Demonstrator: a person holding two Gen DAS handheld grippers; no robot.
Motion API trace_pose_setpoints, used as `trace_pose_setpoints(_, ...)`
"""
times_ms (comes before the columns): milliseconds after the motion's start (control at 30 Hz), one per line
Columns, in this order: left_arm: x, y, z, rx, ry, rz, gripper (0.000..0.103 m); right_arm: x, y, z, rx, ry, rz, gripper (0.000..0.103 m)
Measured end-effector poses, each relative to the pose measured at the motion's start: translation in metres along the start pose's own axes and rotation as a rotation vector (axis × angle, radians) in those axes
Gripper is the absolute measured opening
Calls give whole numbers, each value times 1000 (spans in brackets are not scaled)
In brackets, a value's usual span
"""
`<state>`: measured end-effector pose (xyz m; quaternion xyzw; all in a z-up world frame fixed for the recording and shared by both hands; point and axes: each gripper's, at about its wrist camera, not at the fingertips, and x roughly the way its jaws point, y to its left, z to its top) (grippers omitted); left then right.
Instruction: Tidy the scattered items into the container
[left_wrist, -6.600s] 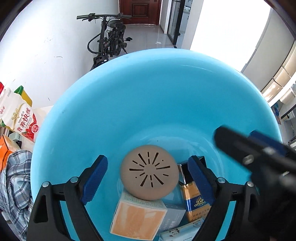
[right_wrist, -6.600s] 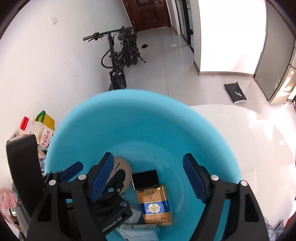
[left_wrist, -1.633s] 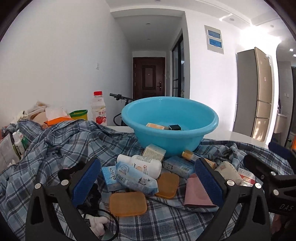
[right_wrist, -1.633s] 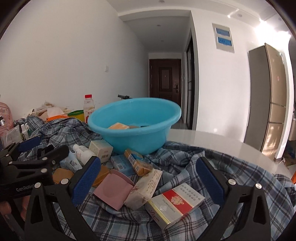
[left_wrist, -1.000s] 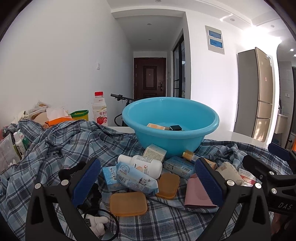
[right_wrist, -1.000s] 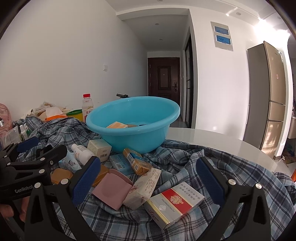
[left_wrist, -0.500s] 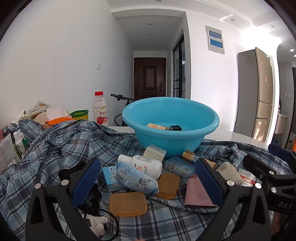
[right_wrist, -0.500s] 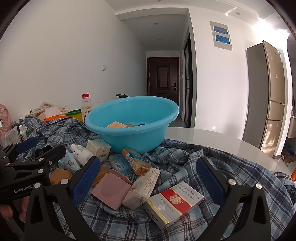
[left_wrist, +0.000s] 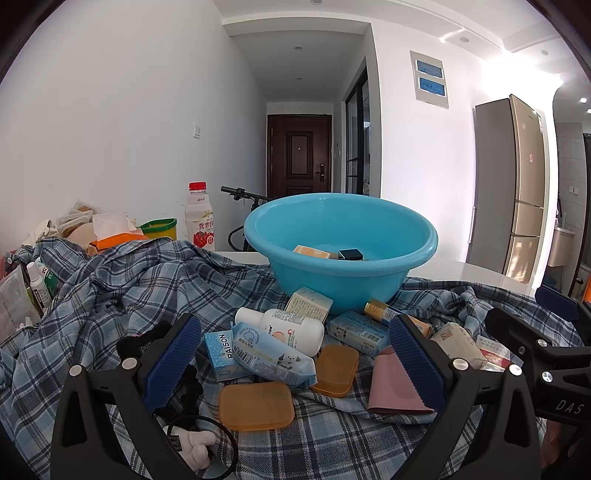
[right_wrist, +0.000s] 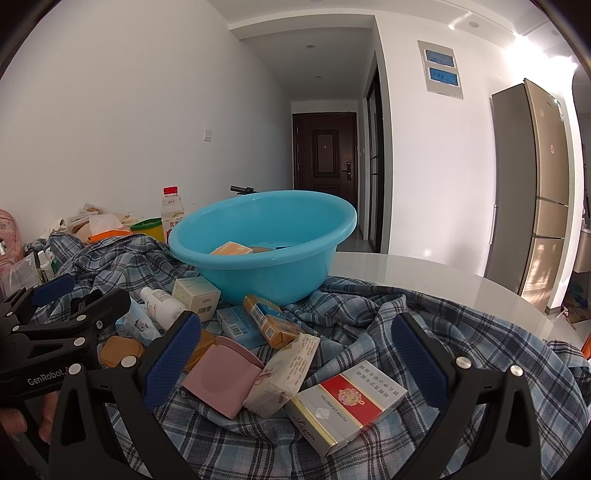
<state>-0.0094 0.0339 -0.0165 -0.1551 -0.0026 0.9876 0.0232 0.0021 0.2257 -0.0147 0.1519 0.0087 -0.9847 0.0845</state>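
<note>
Both hand-held grippers spread wide, nothing between the pads. My left hand-held gripper (left_wrist: 293, 363) hangs low over the plaid cloth (left_wrist: 110, 295) on the worktop (right_wrist: 424, 273); my right hand-held gripper (right_wrist: 295, 360) sits beside it, to its right.

Blue basin (left_wrist: 343, 254) straight ahead of both, past the clutter, resting on the cloth. Inside it: an orange box (left_wrist: 311, 252) and a small black box (left_wrist: 350, 254).

Between my left pads and the basin: orange lid (left_wrist: 256, 405) nearest, second orange lid (left_wrist: 335, 370) just right of it, wipes pack (left_wrist: 269, 354) overlapping a RAISON box (left_wrist: 221, 352), white bottle (left_wrist: 284, 328) lying on its side behind that, cream carton (left_wrist: 308, 304) touching the basin wall. Black cord loop (left_wrist: 207, 443) and a small white toy (left_wrist: 194, 445) under the left finger.

Ahead of my right pads: cigarette pack (right_wrist: 345, 404) closest, tissue pack (right_wrist: 284, 373) leaning on it, pink case (right_wrist: 221, 380) to the left, gold-blue pack (right_wrist: 269, 321) tilted further on toward the basin.

Off left: red-capped drink bottle (left_wrist: 199, 221), yellow tub (left_wrist: 159, 229). Fridge (right_wrist: 535, 192) far right.
</note>
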Motion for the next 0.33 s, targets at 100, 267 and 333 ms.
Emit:
trace_pose_setpoints(100, 0, 0, 0, 0, 0, 0, 103, 0, 0, 0, 2, 1, -2, 103)
trace_pose_setpoints(267, 0, 0, 0, 1, 0, 0, 103, -1, 1, -1, 5, 3, -6, 103)
trace_pose_setpoints(333, 0, 0, 0, 0, 0, 0, 103, -1, 0, -1, 5, 3, -6, 103)
